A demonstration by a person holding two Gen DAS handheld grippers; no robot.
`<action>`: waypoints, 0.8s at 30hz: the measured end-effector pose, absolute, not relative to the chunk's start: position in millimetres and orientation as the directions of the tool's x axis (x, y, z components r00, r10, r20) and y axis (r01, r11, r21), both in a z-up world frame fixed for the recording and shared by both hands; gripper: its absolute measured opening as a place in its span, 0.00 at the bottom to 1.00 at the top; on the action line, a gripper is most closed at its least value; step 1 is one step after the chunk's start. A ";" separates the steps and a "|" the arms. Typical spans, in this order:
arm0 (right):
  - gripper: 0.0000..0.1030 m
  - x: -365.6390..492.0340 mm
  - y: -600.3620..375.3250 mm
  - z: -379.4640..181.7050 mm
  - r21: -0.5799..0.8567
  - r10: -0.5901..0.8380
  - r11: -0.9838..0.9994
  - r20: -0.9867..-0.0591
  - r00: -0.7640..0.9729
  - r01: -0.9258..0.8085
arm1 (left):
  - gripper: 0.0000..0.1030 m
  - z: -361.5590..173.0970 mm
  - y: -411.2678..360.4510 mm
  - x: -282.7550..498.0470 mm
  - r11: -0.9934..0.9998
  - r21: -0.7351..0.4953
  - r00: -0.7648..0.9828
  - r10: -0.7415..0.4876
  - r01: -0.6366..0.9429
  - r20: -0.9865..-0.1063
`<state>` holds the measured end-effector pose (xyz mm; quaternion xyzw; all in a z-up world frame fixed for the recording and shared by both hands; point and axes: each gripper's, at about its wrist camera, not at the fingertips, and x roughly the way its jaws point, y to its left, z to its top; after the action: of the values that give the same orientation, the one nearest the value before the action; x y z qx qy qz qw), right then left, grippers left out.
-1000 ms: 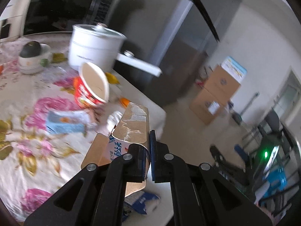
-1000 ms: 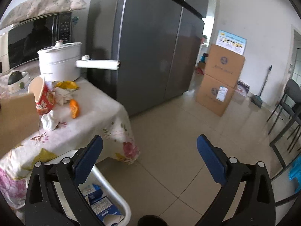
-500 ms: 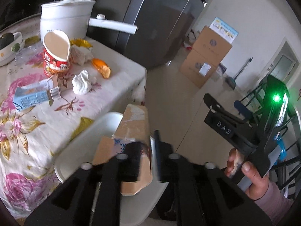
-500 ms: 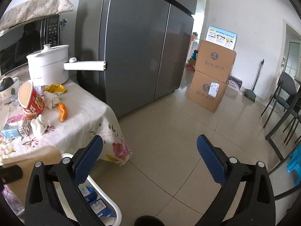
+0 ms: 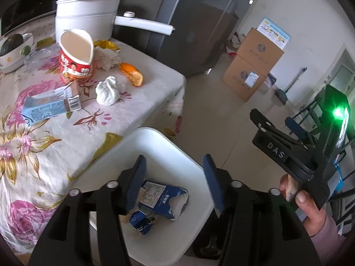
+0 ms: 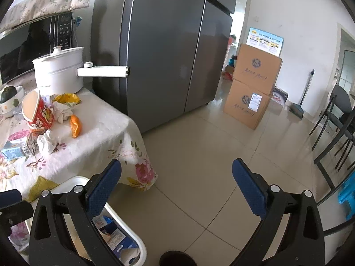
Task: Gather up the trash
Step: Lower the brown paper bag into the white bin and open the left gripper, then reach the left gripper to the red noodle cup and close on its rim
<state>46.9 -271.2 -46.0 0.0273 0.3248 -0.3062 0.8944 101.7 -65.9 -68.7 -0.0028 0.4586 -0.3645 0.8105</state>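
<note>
Carton's dropped into the bin [image 5: 155, 133]; left tool [image 5: 175, 178] now released, right tool [image 6: 176, 190] wide too. Cup [image 5: 76, 61], tissue [image 5: 108, 90], peel [image 5: 132, 76] wait at 11 o'clock on desk [image 5: 55, 137].

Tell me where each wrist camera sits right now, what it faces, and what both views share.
Left wrist: above the white bin, looking down past the open left gripper at cartons inside; the person's right hand holding the other gripper shows.
Right wrist: low beside the table, facing the fridge and floor past the open right gripper.
Shared: bin, red noodle cup, white pot.
</note>
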 end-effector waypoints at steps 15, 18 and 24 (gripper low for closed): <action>0.93 87.6 -220.2 -36.3 -0.194 -0.428 0.896 -0.614 0.664 0.399 | 0.78 -67.2 -8.7 178.9 0.865 -0.349 0.416 -0.484 0.360 -0.770; 0.93 102.7 -213.9 -29.8 -0.187 -0.396 0.913 -0.622 0.676 0.363 | 0.78 -63.2 8.9 202.5 0.873 -0.391 0.437 -0.485 0.290 -0.757; 0.93 139.3 -203.9 -28.1 -0.188 -0.367 0.927 -0.640 0.675 0.326 | 0.78 -47.9 35.8 248.5 0.869 -0.456 0.516 -0.485 0.193 -0.705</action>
<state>139.3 -203.9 -28.1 -0.0292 0.3560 -0.1894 0.9146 248.5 35.8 -47.9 -0.1624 0.4500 -0.1983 0.8555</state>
